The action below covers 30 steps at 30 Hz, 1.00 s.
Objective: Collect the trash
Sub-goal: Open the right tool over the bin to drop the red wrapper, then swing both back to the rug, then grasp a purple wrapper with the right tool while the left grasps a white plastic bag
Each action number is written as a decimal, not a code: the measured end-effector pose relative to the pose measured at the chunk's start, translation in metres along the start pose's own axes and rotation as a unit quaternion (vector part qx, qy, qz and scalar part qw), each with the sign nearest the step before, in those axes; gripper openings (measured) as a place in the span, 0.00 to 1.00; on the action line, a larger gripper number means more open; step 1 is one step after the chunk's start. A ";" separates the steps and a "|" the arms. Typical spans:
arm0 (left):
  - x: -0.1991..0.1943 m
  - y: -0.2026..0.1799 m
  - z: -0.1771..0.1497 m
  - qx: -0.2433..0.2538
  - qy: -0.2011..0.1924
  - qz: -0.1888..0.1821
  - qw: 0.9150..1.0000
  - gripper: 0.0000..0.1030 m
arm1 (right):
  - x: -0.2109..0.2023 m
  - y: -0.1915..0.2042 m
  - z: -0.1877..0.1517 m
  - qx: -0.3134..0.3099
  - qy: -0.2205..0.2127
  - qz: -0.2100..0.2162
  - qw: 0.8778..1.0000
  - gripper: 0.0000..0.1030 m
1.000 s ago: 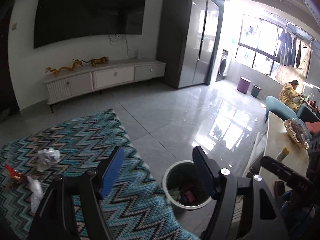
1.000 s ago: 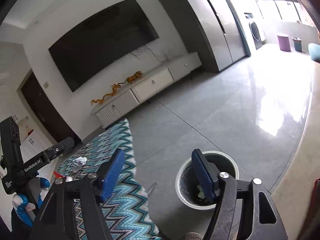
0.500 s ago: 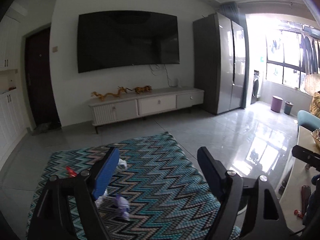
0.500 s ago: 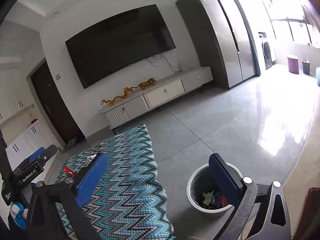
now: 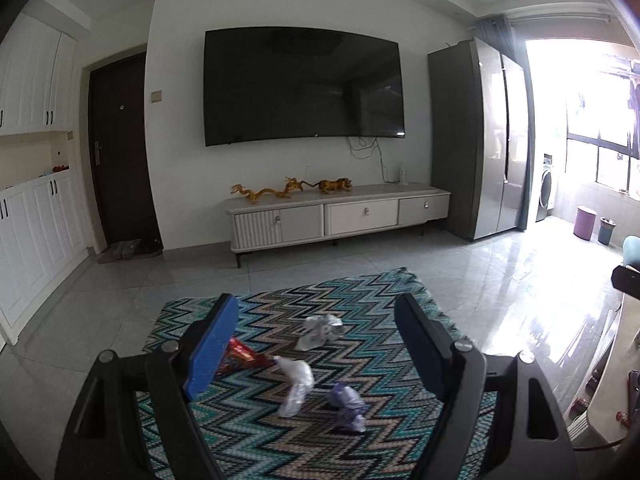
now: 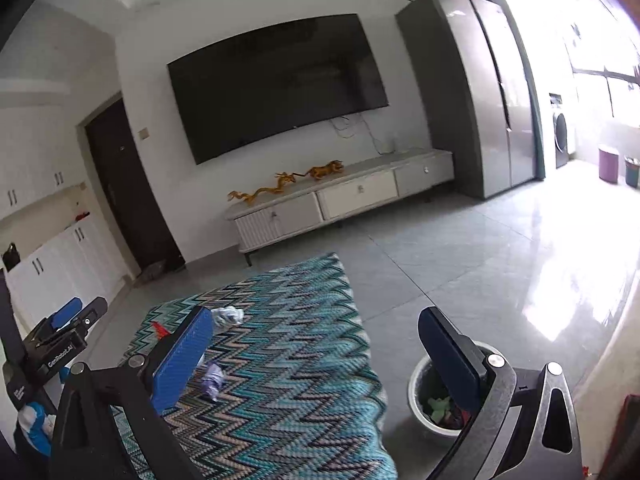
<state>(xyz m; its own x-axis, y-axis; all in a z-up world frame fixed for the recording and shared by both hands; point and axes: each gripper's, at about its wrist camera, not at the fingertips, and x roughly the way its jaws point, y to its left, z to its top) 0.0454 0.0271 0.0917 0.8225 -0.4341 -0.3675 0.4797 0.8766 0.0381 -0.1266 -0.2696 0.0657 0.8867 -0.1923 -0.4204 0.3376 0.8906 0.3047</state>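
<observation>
Several pieces of trash lie on the zigzag teal rug [image 5: 360, 432]: a crumpled white paper [image 5: 320, 330], a red wrapper [image 5: 240, 354], a clear plastic scrap [image 5: 296, 386] and a purple crumpled wrapper [image 5: 347, 406]. My left gripper [image 5: 316, 350] is open and empty above them. My right gripper [image 6: 320, 356] is open and empty over the rug's right side. The white trash bin [image 6: 416, 408] with scraps inside stands on the tiles to the right of the rug. The white paper [image 6: 227, 315] and purple wrapper [image 6: 213, 380] also show in the right wrist view, and the left gripper [image 6: 60, 332] at the left edge.
A white TV cabinet [image 5: 340, 214] stands under the wall TV [image 5: 300, 88]. A grey fridge [image 5: 476, 136] is at the right, a dark door [image 5: 120, 148] at the left. White cupboards [image 5: 32, 240] line the left wall. A table edge [image 5: 616, 360] is at the far right.
The left gripper has swung left from the bin to face the trash on the rug. The right gripper has turned a little left and opened wider; the bin has slid to its right.
</observation>
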 end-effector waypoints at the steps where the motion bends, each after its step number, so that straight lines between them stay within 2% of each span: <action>1: 0.000 0.007 0.001 -0.001 0.001 0.005 1.000 0.77 | 0.002 0.007 0.001 -0.006 -0.003 0.006 1.000 1.00; 6: 0.003 0.047 0.015 -0.005 -0.005 0.036 0.999 0.77 | 0.015 0.032 0.006 -0.023 0.010 0.031 0.999 1.00; 13: 0.023 0.083 0.021 -0.020 0.009 0.049 0.999 0.77 | 0.049 0.062 0.007 -0.039 0.045 0.068 0.996 1.00; 18: 0.071 0.081 -0.009 -0.021 0.077 0.016 0.997 0.77 | 0.090 0.081 -0.011 -0.063 0.097 0.094 0.989 1.00; 21: 0.108 0.073 -0.030 -0.024 0.127 -0.011 0.992 0.77 | 0.118 0.088 -0.026 -0.075 0.134 0.104 0.983 0.94; 26: 0.165 0.059 -0.064 -0.042 0.200 -0.047 0.978 0.74 | 0.161 0.097 -0.053 -0.095 0.195 0.121 0.969 0.88; 30: 0.202 0.048 -0.086 -0.046 0.245 -0.060 0.967 0.67 | 0.189 0.107 -0.075 -0.110 0.235 0.137 0.956 0.80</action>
<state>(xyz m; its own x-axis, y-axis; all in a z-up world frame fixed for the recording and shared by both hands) 0.2079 -0.0002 -0.0607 0.5089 -0.4036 -0.7604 0.5155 0.8503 -0.1063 0.0539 -0.1800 -0.0450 0.6744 0.2204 -0.7047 -0.0066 0.9562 0.2927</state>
